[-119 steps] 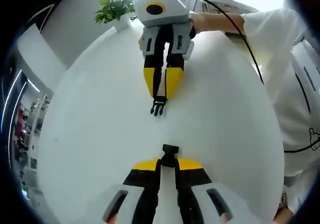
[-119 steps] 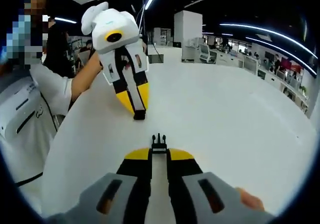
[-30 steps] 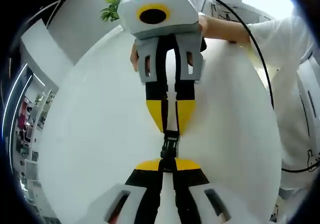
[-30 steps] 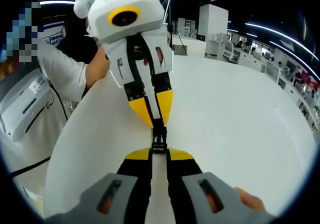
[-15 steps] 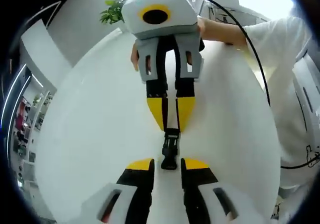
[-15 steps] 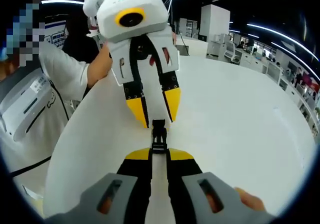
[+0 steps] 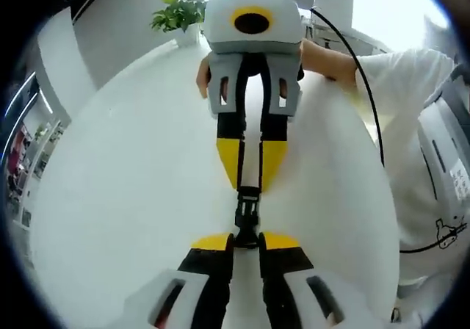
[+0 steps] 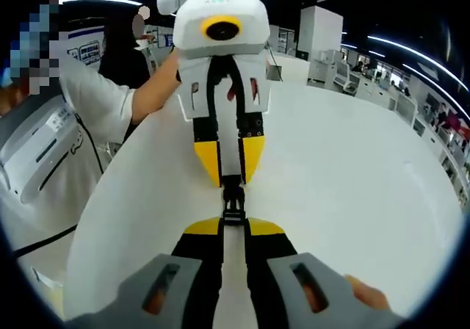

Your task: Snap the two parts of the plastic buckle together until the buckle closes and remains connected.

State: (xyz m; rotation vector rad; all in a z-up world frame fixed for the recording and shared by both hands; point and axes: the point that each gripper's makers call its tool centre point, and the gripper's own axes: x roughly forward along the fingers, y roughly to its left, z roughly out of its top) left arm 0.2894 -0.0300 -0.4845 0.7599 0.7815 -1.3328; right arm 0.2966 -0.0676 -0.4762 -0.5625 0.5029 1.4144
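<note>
Buckle: the black plastic buckle (image 7: 247,217) hangs joined as one piece above the white surface (image 7: 125,197), bridging the two grippers tip to tip; in the right gripper view it (image 8: 233,200) sits just beyond the near yellow tips.
Left gripper: the left gripper (image 7: 247,239) has its fingers clamped on the buckle's near end.
Right gripper: the right gripper (image 8: 233,222) has its fingers closed on the opposite end, facing the left gripper head-on.
Setting: a potted plant (image 7: 181,11) stands at the far edge of the surface; a person's hand (image 7: 330,57) holds the right gripper's body.
</note>
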